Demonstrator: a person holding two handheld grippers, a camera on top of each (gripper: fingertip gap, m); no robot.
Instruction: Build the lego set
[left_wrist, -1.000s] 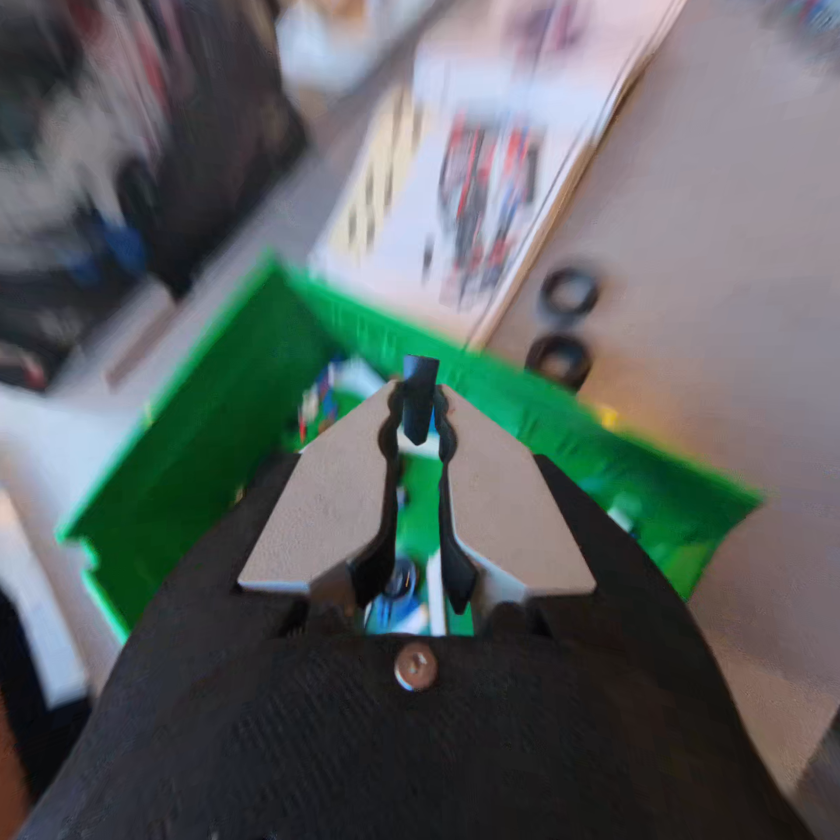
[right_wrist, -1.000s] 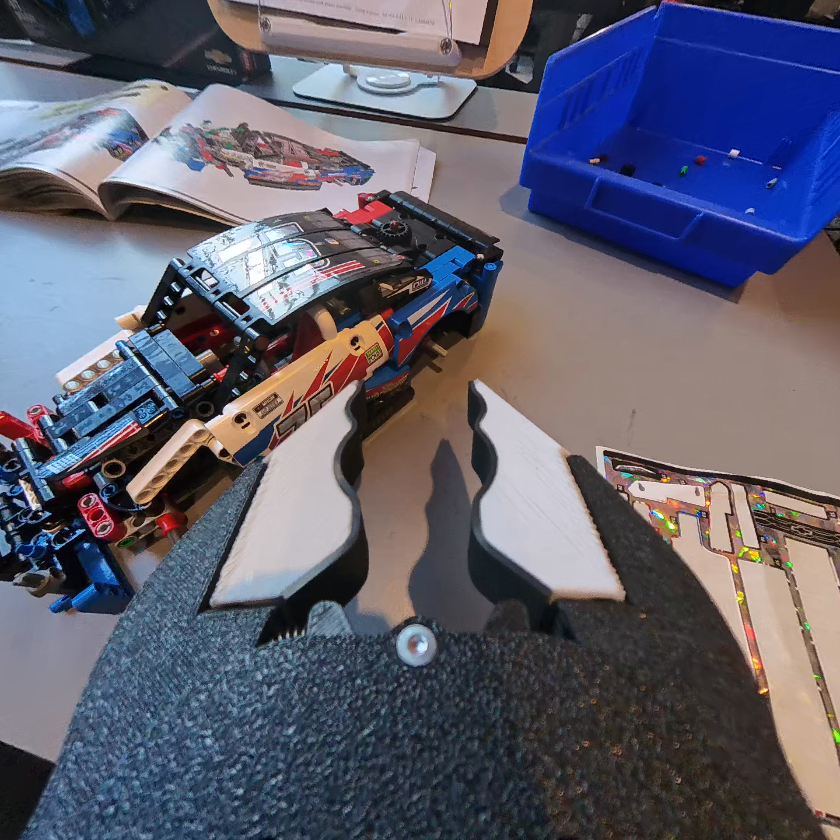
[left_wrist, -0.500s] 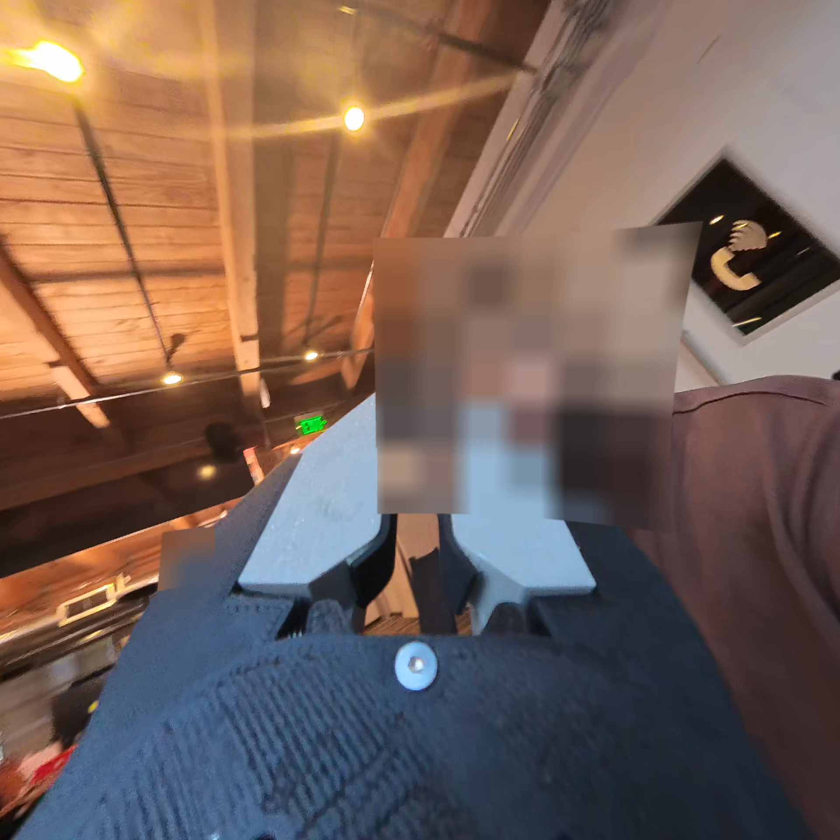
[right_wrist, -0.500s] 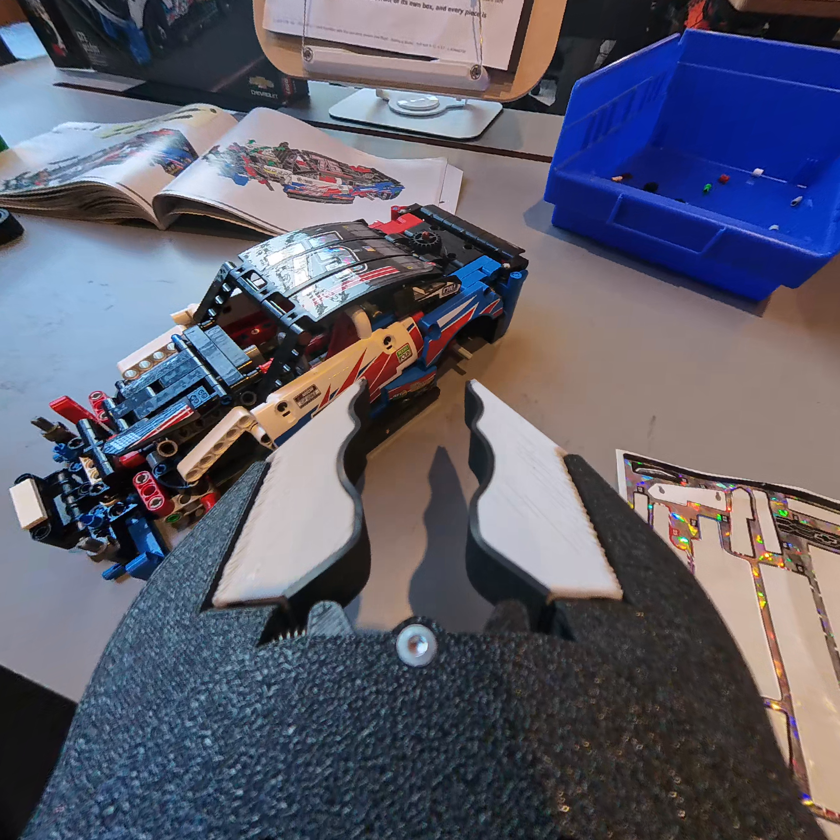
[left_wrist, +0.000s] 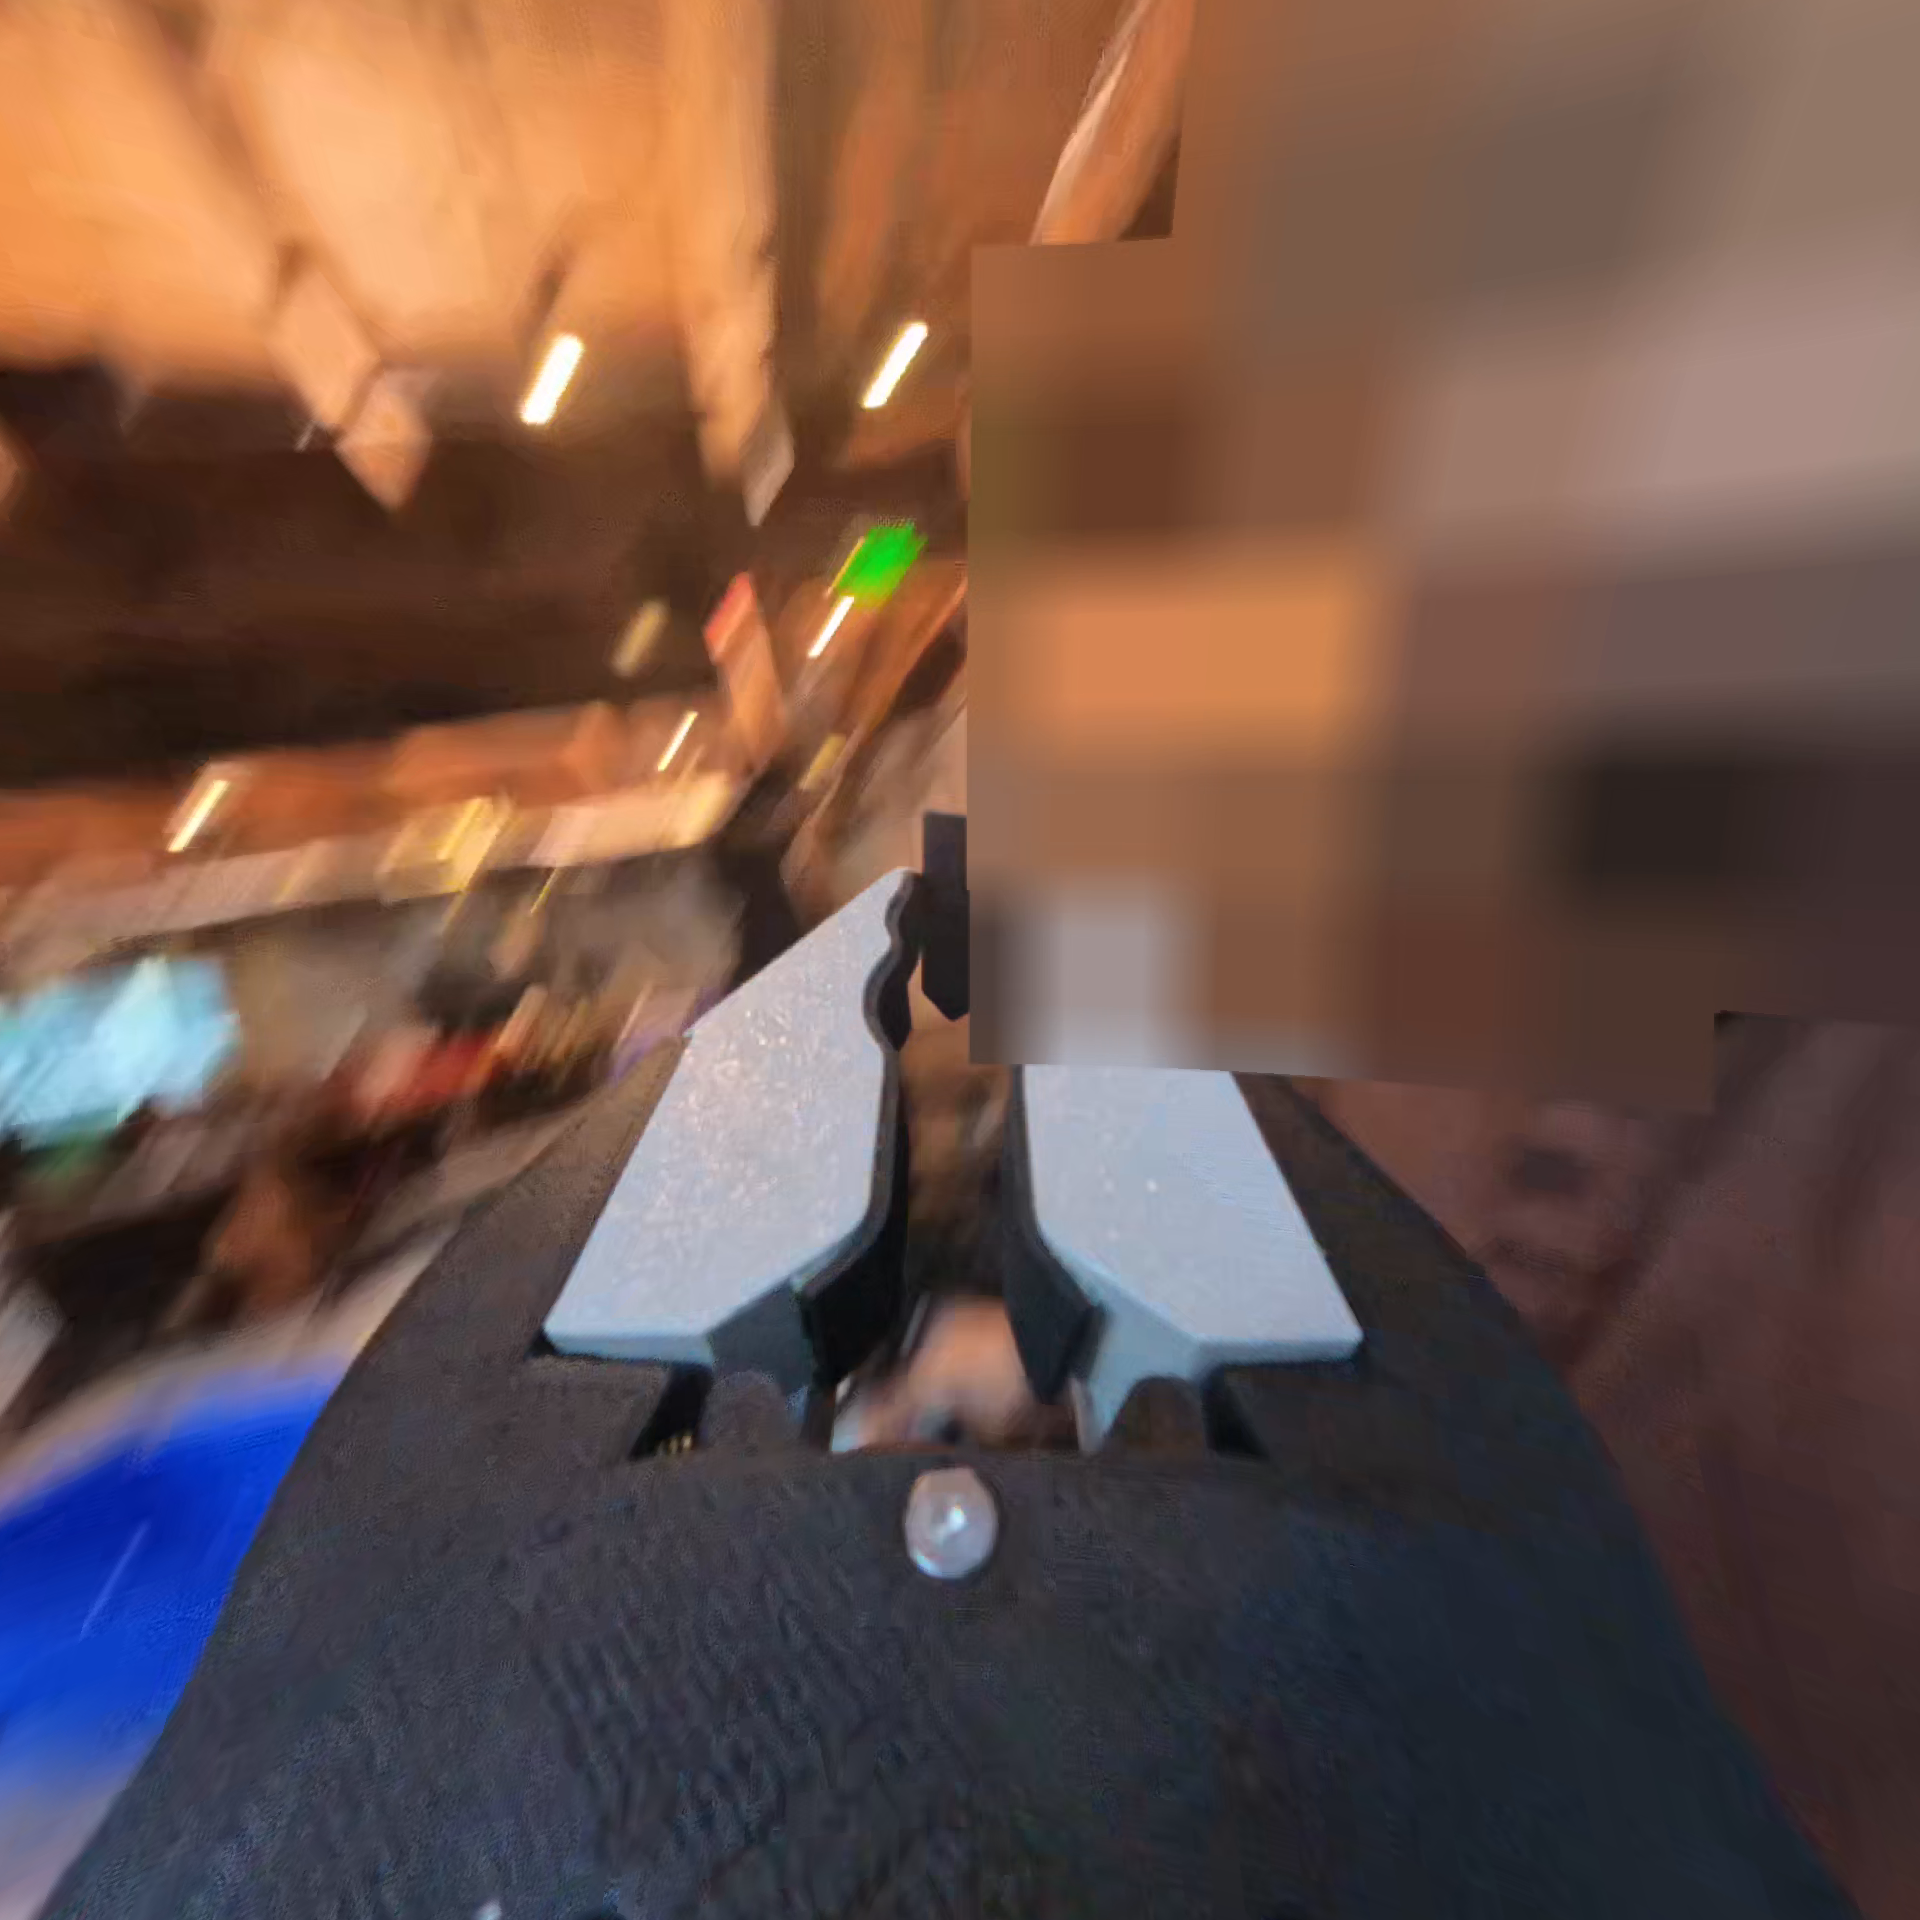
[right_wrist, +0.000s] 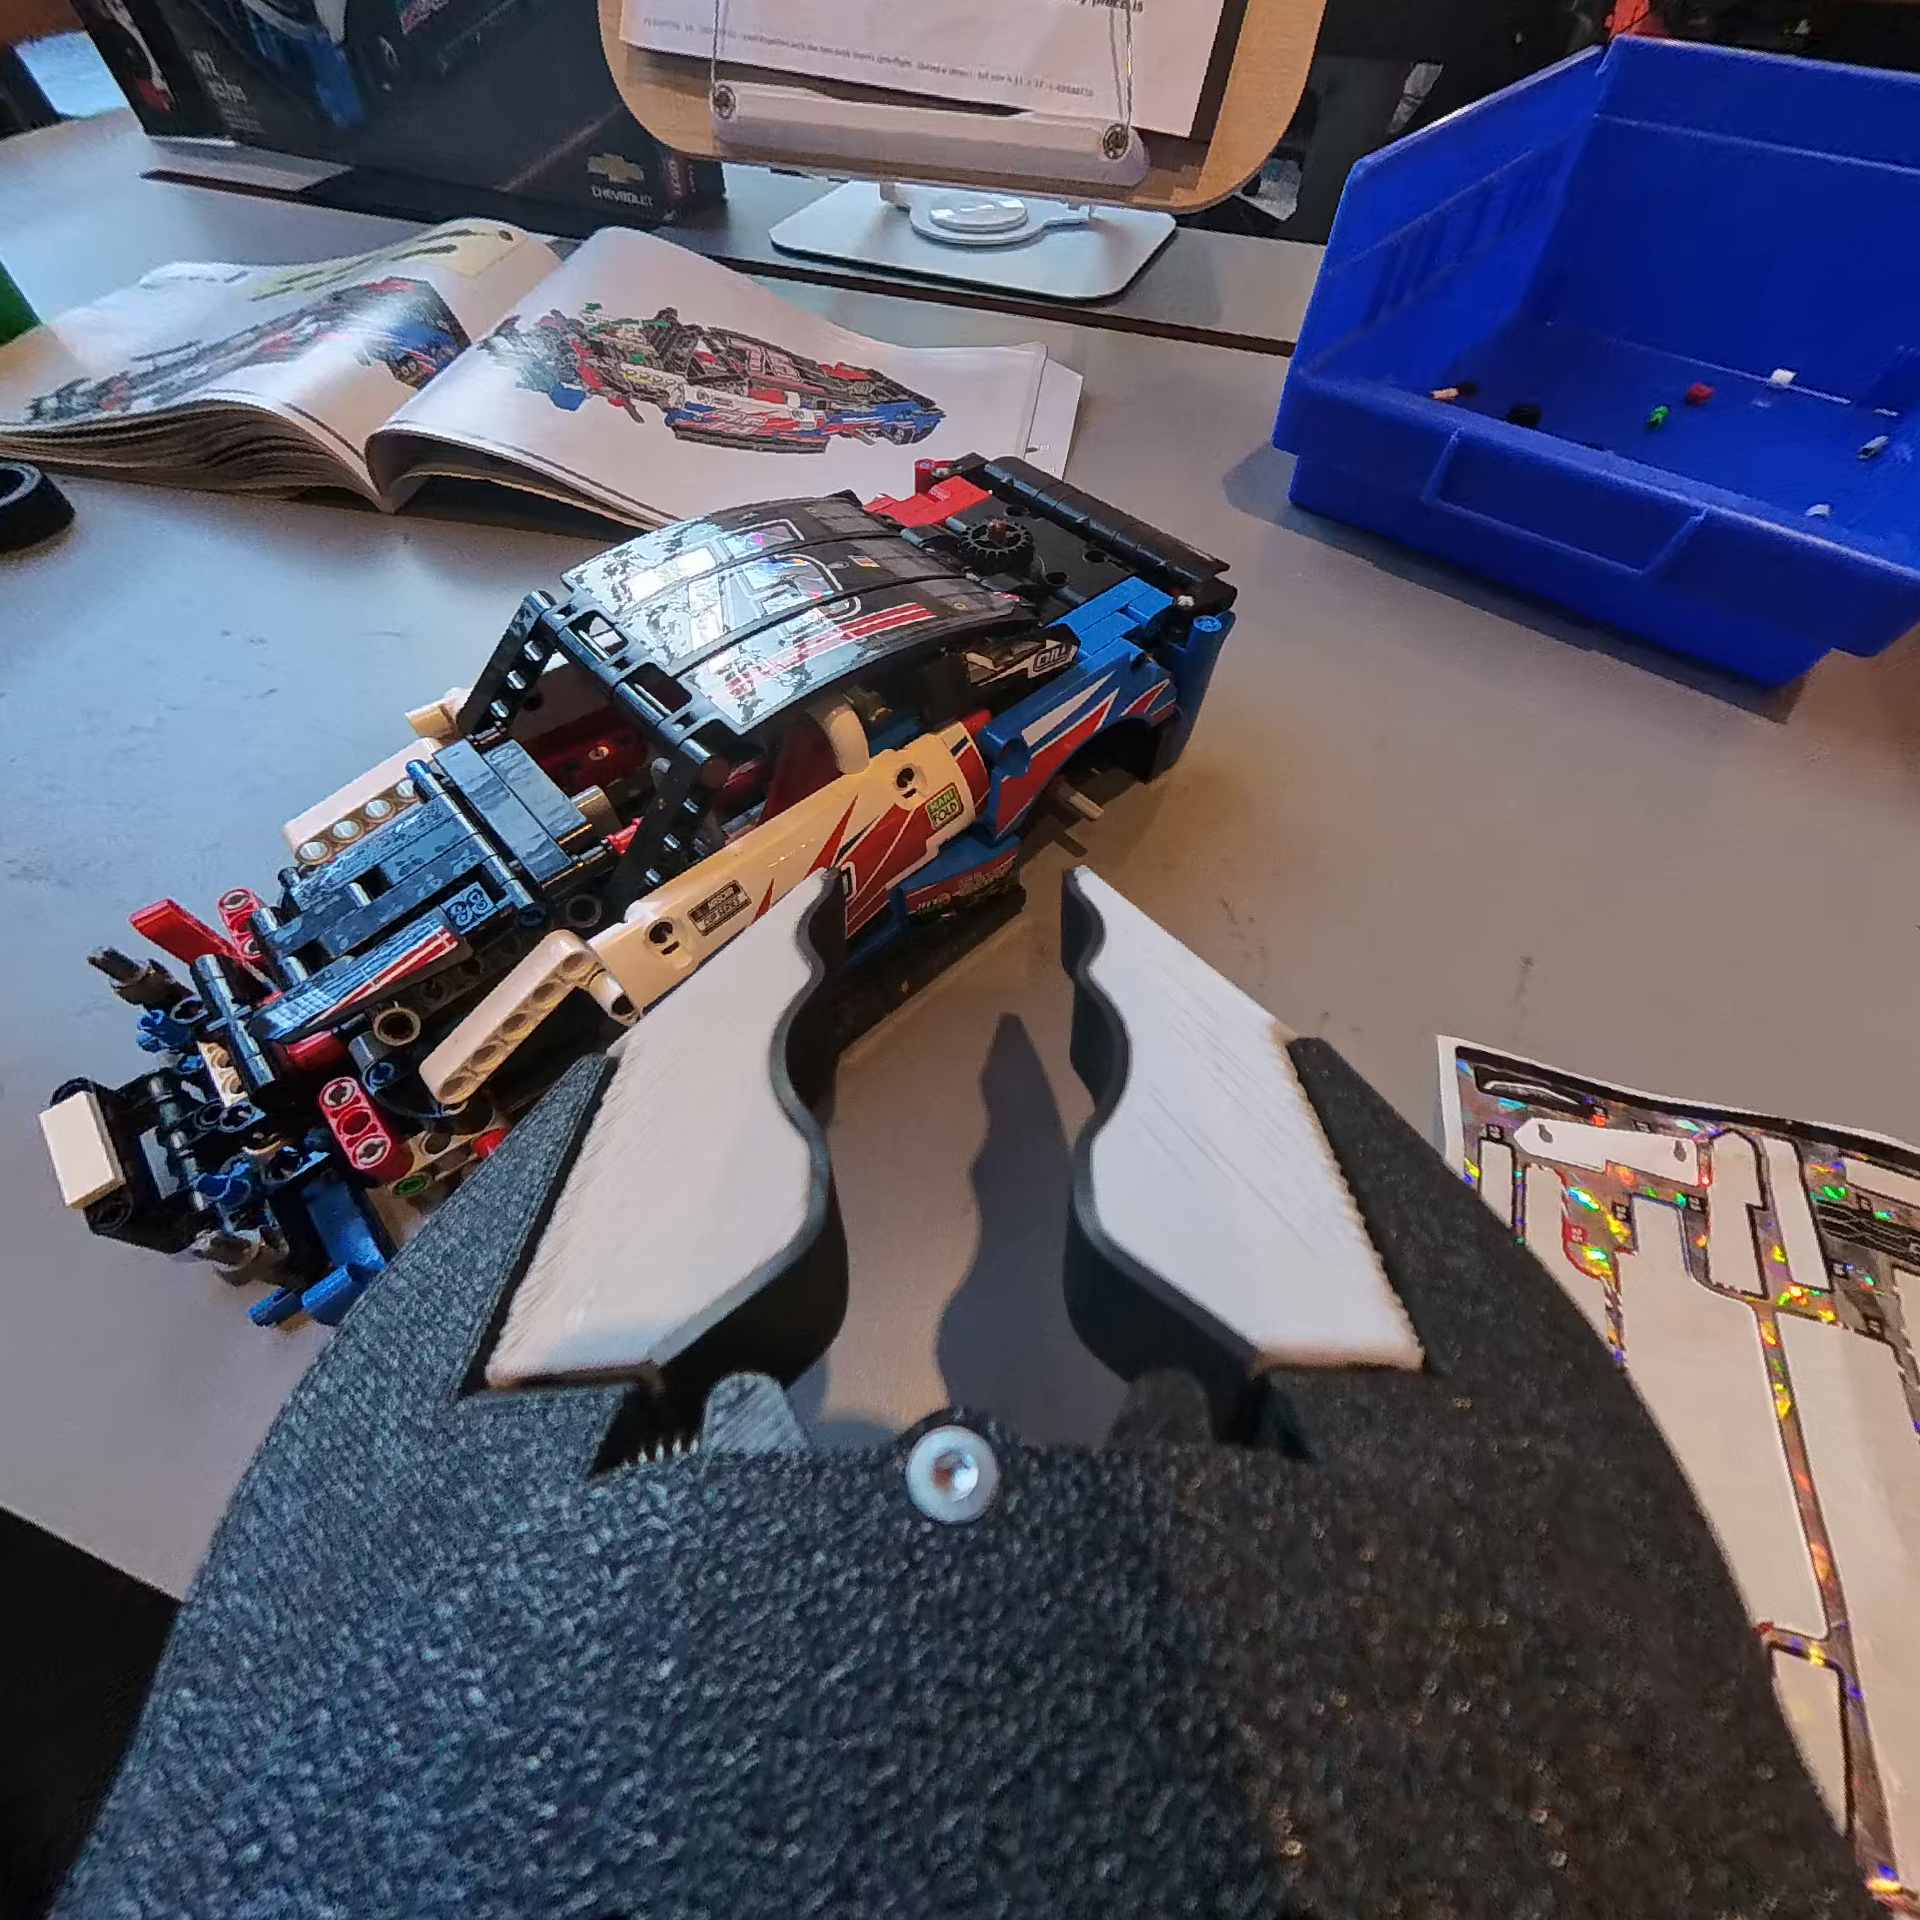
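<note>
**Car's half built, left hand has a small black piece**

Starting closest in: the right gripper hangs over the table with its jaws spread wide and nothing between them. Just past its left fingertip sits the lego car, side-on, tail away to the right, exposed front end down to the left. Off to the gripper's right lies a holographic sticker sheet, mostly used up from the look of it.

The left gripper is pinched narrow on a small black piece, held right at the fingertips. That view is pure motion blur and half masked, so I can't tell what kind of piece it is.

Handling-wise, I'd guess the car is light but fragile. The roof panels and the pin-and-beam mess at the front look like they'd pop off under a squeeze. I'd grab low on the white and blue side body, midway along, and steady it while pressing parts in.

Further out: the open instruction book ahead-left, a blue bin ahead-right with a few tiny leftovers, then a stand with a paper sheet. The grey table is flat and smooth.
</note>
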